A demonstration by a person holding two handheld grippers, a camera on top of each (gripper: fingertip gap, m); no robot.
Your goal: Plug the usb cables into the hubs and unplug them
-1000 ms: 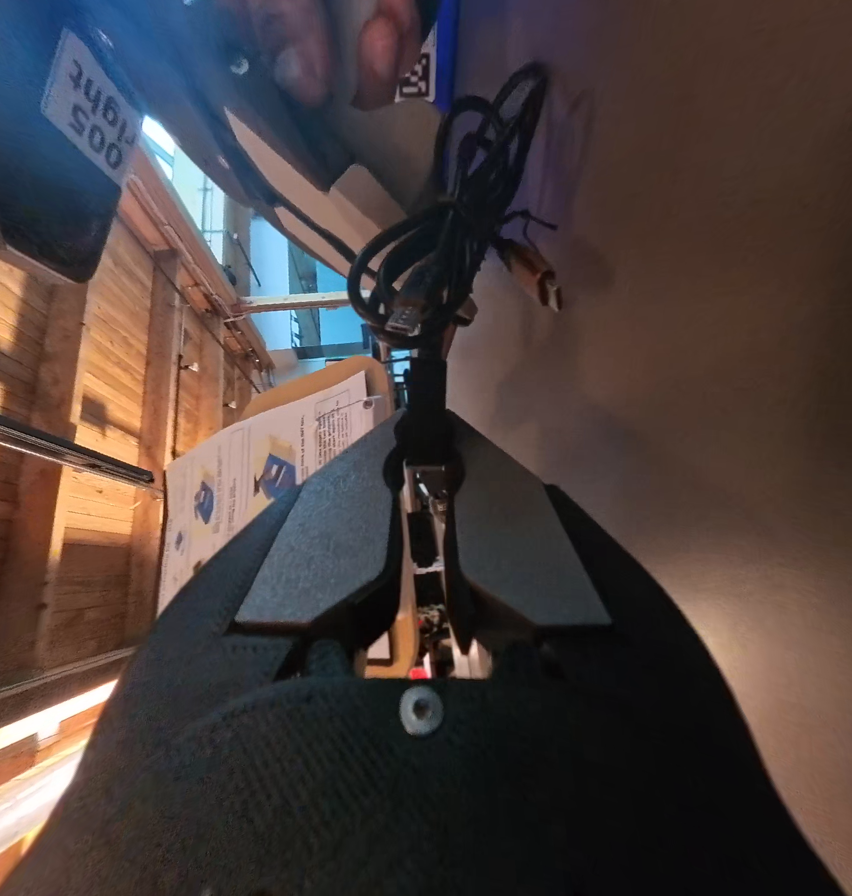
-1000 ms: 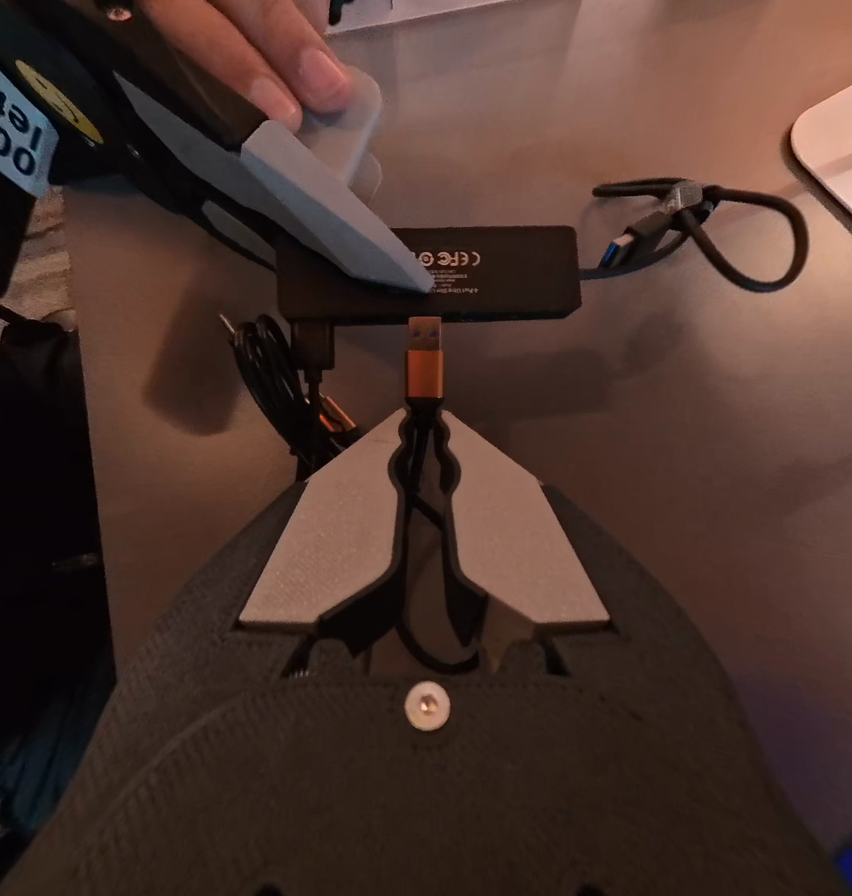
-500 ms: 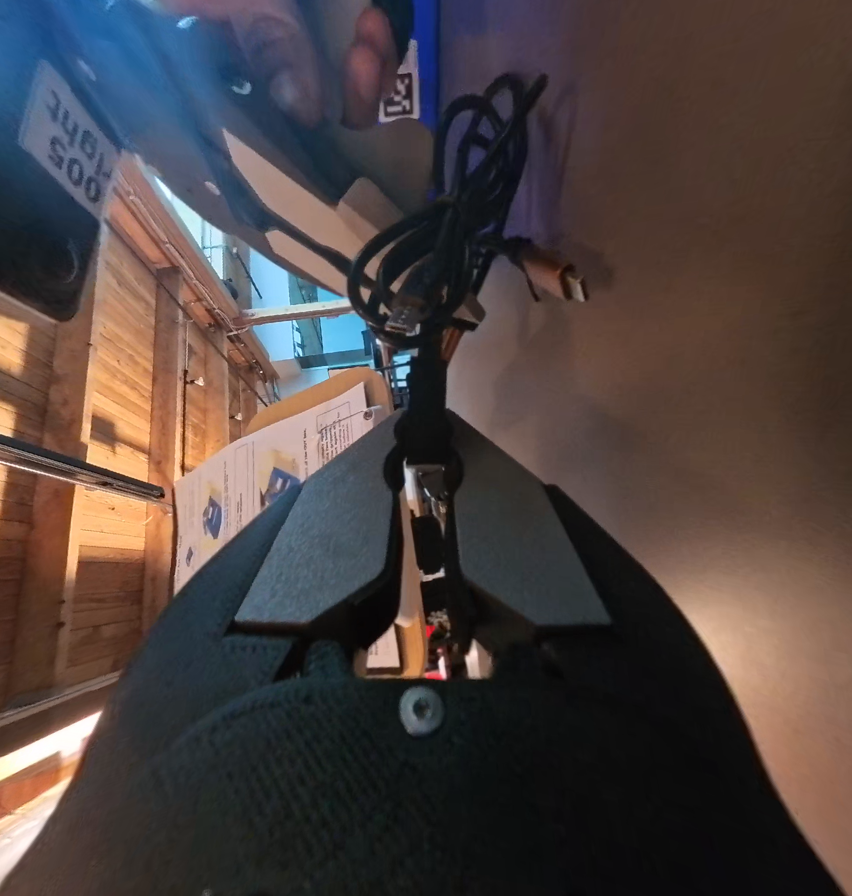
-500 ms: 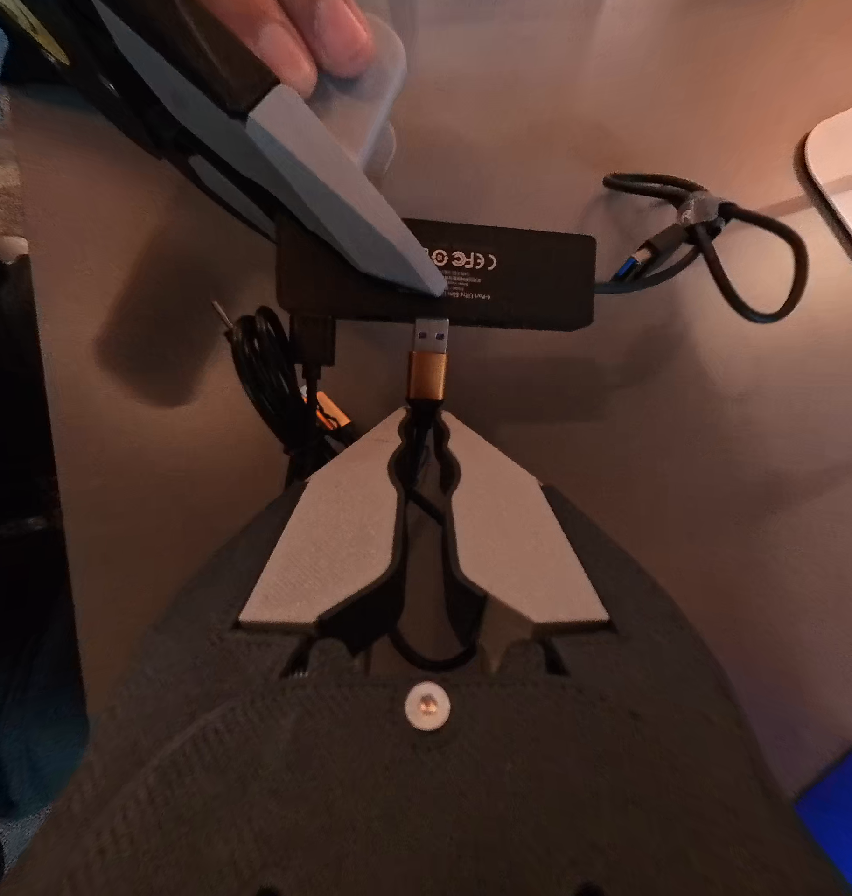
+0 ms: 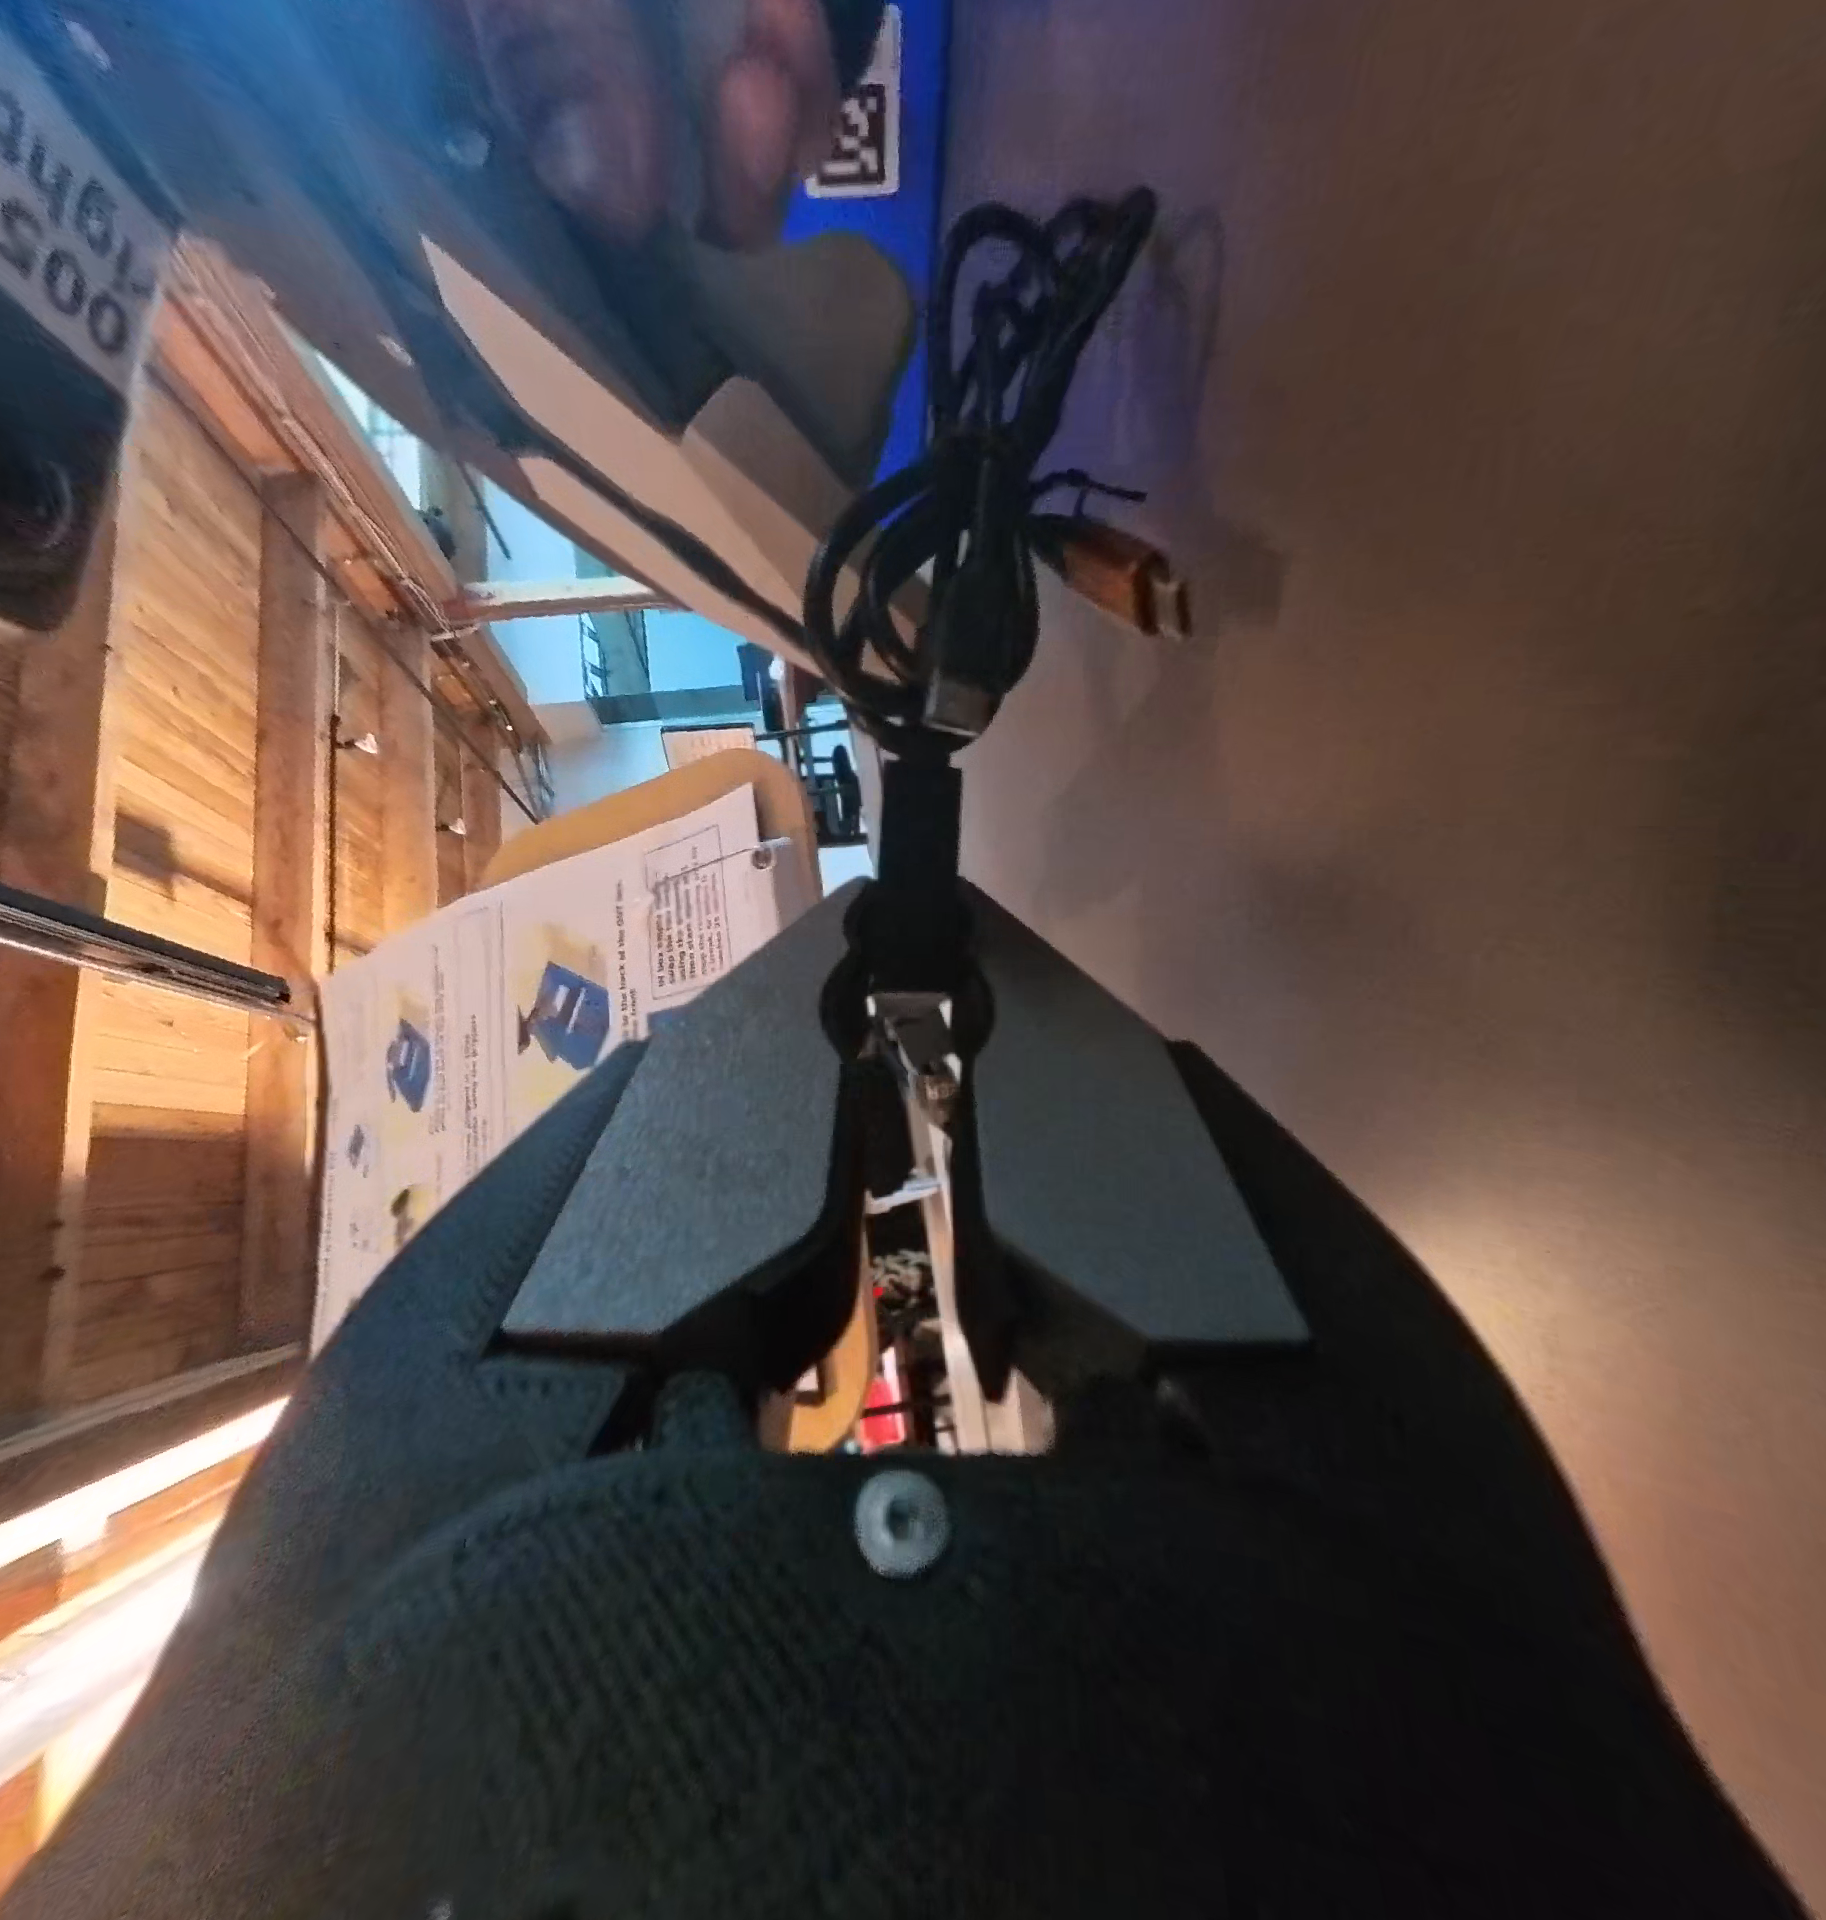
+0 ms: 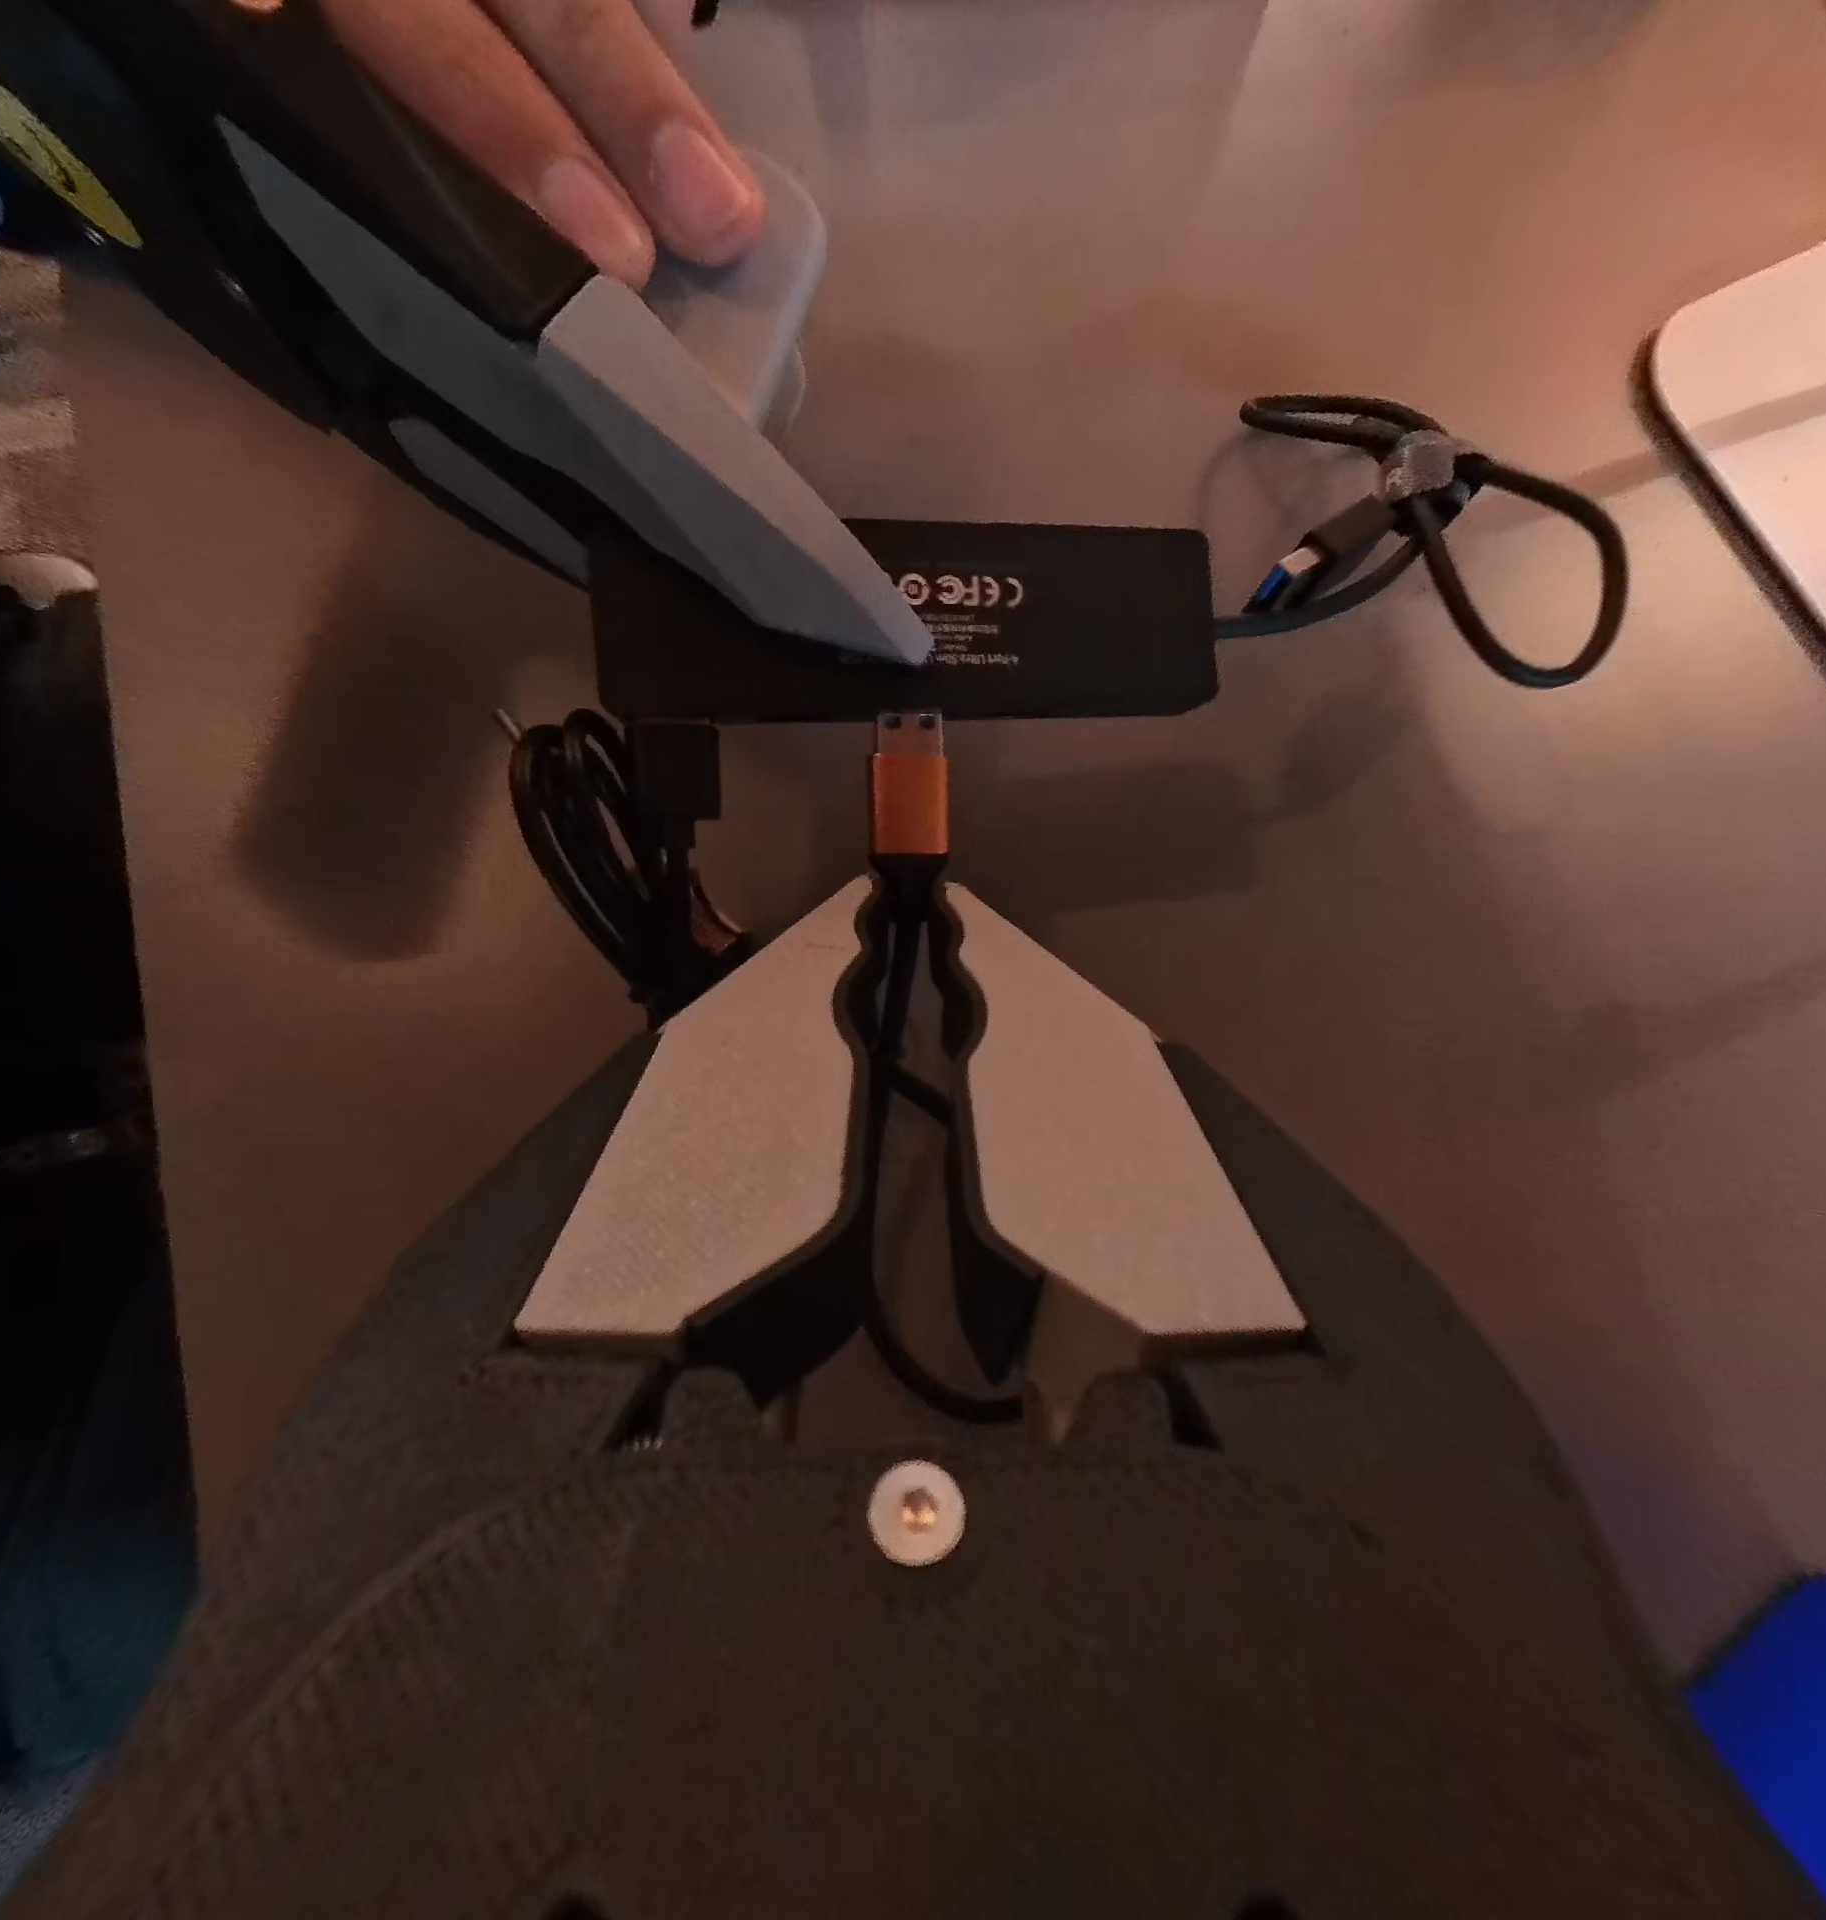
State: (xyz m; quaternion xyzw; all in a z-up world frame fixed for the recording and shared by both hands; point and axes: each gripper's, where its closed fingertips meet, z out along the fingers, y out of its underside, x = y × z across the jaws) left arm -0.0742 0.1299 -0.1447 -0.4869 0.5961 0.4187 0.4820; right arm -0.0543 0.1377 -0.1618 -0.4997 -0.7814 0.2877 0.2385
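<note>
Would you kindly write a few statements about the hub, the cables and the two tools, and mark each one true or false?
1. The right tool is shut on the orange plug cable. True.
2. The orange plug sits fully inside the black hub. False: its metal tip is only at the hub's edge, most of it still showing.
3. The left tool grips the hub's near end. True.
4. The hub's own lead lies stretched out straight. False: it is looped and tied beside the hub.
5. A black plug sits at the hub's edge beside the orange one. True.
6. The hub is white. False: it is black.
</note>
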